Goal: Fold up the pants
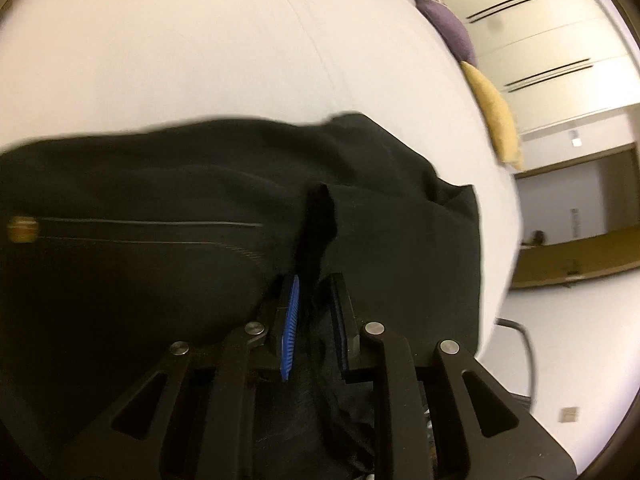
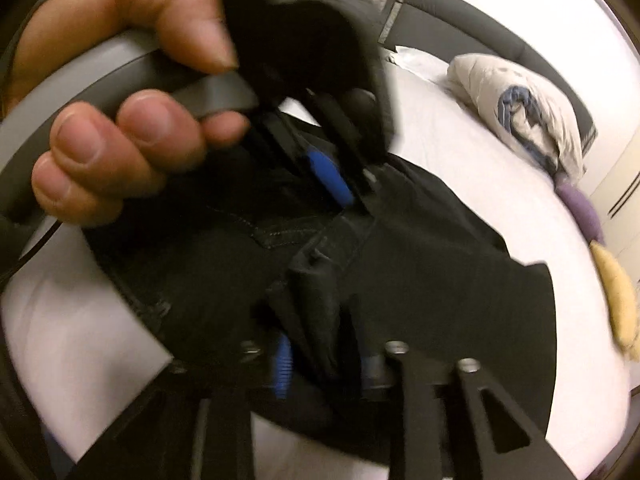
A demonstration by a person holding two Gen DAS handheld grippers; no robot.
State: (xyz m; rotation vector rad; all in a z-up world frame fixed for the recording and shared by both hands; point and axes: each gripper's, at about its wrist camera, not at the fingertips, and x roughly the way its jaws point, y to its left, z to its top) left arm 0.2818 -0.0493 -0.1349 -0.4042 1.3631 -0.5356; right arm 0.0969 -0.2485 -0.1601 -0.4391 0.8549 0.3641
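Left gripper (image 1: 314,312) and right gripper (image 2: 324,344) each clamp a pinch of the black pants (image 1: 160,200), apparently the waistband. Keep both edges level while carrying the fold.

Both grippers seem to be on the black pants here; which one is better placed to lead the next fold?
Probably neither alone. The left gripper and right gripper each pinch a ridge of the black pants over the white bed. The left view is sharper, so left might lead, but that is a weak edge.
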